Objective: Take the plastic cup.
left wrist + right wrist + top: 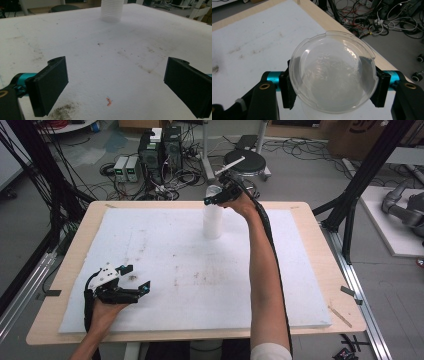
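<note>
A stack of clear plastic cups [212,222] stands upright at the far middle of the white foam board [200,285]. My right gripper [215,198] is at the top of the stack, reaching in from the right. In the right gripper view I look down into the top cup [332,72], and my right gripper [332,91] has its black pads pressed on both sides of it just under the rim. My left gripper [136,278] rests at the near left of the board, open and holding nothing. Its jaws [116,82] stand wide apart, with the stack [112,11] far ahead.
The foam board lies on a wooden table [327,265] whose edge shows all round. Dark smudges [60,112] mark the foam near the left gripper. Beyond the far edge are a black stool [247,162], computer boxes [160,150] and tangled cables on the floor.
</note>
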Available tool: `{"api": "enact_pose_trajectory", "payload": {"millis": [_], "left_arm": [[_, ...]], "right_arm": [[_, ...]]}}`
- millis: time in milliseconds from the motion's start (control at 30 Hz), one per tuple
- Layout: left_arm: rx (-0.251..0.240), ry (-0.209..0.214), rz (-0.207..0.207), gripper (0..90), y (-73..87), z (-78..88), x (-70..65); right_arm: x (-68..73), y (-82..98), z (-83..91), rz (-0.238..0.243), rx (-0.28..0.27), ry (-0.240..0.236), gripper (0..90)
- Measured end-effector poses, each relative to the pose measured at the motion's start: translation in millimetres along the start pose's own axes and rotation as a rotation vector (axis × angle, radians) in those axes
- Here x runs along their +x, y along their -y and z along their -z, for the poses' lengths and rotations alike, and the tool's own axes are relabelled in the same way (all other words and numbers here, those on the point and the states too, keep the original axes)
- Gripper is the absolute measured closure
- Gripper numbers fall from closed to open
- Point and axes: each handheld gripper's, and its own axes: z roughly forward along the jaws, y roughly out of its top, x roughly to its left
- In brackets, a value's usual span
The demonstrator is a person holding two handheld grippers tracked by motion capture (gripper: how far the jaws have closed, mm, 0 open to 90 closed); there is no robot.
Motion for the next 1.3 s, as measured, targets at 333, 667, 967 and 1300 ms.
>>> {"api": "enact_pose_trajectory", "payload": {"millis": [333,667,967,1300], "left_arm": [[0.001,-0.003,0.007,5.2,0.0,0.3,0.0],[-0.004,-0.009,0.006,5.2,0.2,-0.2,-0.6],[0.001,0.002,0.002,5.2,-0.1,-0.4,0.2],[0.001,0.003,0.0,5.2,-0.1,-0.1,0.0]], "right_arm": [[4.2,-29.4,32.8,0.014,-0.046,0.038,39.3],[5.2,-33.4,50.0,-0.005,-0.08,0.045,39.5],[13.5,-34.4,60.6,-0.007,-0.081,0.053,39.6],[43.0,-22.8,101.7,0.009,-0.125,0.03,40.2]]}}
